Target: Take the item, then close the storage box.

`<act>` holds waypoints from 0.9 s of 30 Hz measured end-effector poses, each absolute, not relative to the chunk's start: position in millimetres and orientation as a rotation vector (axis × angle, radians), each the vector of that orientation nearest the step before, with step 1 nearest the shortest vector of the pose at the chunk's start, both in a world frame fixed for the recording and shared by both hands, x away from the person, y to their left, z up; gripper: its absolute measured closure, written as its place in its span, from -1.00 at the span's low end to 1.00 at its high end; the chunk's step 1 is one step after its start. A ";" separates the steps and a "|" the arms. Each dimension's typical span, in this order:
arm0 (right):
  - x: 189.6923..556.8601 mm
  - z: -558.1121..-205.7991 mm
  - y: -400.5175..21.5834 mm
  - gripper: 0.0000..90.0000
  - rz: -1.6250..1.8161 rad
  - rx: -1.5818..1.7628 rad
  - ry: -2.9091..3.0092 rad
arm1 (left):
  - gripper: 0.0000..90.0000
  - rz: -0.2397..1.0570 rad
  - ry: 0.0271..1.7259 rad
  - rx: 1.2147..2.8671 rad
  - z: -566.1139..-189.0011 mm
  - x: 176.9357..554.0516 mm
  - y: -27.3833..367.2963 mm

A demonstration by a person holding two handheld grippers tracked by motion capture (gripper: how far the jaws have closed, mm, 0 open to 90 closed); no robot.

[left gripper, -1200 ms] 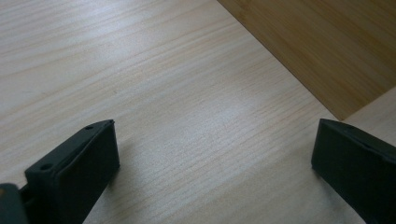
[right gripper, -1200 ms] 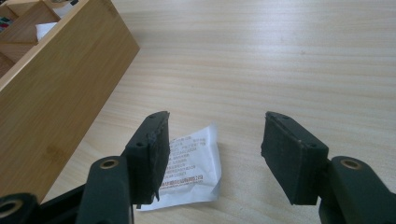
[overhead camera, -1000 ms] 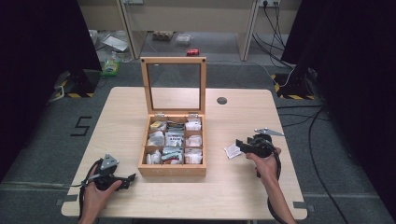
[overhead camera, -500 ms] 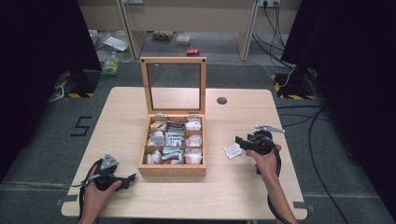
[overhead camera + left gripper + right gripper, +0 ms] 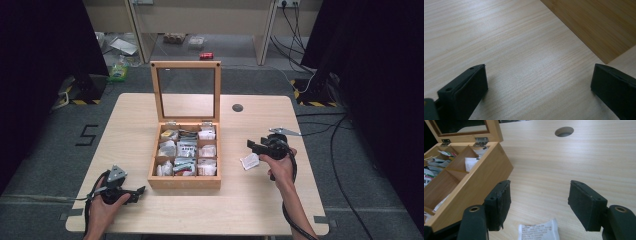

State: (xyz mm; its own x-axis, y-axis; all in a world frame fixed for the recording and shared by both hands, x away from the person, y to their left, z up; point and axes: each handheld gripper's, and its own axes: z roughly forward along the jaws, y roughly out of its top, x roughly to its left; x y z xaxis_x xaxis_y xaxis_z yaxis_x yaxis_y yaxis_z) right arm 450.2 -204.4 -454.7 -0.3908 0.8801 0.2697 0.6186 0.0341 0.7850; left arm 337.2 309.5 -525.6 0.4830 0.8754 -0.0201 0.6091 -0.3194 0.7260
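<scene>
A wooden box [image 5: 184, 182] stands mid-table with its glass lid [image 5: 186, 91] upright; its compartments hold several small sachets [image 5: 186, 149]. One white sachet [image 5: 248, 161] lies on the table right of the box. My right gripper [image 5: 253, 146] hovers open just above and behind that sachet, pointing toward the box. In the right gripper view the sachet [image 5: 539, 230] lies low between the open jaws [image 5: 539, 183], with the box [image 5: 477, 178] at left. My left gripper [image 5: 136, 194] rests open on the table near the box's front left corner [image 5: 596, 25], nothing between its jaws [image 5: 539, 67].
A round cable hole [image 5: 237, 107] sits in the table's far right part, also visible as the hole [image 5: 564, 131] ahead of the right gripper. Cables trail off the table's right side. Shelving and clutter lie on the floor beyond the far edge.
The right gripper has drifted slightly up and away from the person; the sachet stays where it lay. The left gripper has not moved.
</scene>
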 end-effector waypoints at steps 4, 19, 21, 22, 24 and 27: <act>452.8 -450.5 -200.4 -0.23 1.291 1.520 2.029 | -1.00 0.502 1.222 2.048 -525.7 336.8 309.6; 460.4 -440.4 -182.3 -0.26 1.317 1.435 2.067 | -1.00 0.502 1.224 2.046 -525.7 336.4 309.8; 463.6 -439.4 -179.8 -0.26 1.318 1.432 2.067 | -1.00 0.502 1.224 2.046 -525.7 336.4 309.8; 465.7 -438.9 -178.8 -0.26 1.321 1.430 2.066 | -1.00 0.502 1.224 2.046 -525.7 336.4 309.9; 470.0 -437.0 -177.5 -0.26 1.327 1.433 2.057 | -1.00 0.501 1.224 2.045 -525.7 336.4 309.9; 474.9 -434.3 -176.7 -0.26 1.327 1.427 2.045 | -1.00 0.502 1.223 2.047 -525.7 336.4 310.0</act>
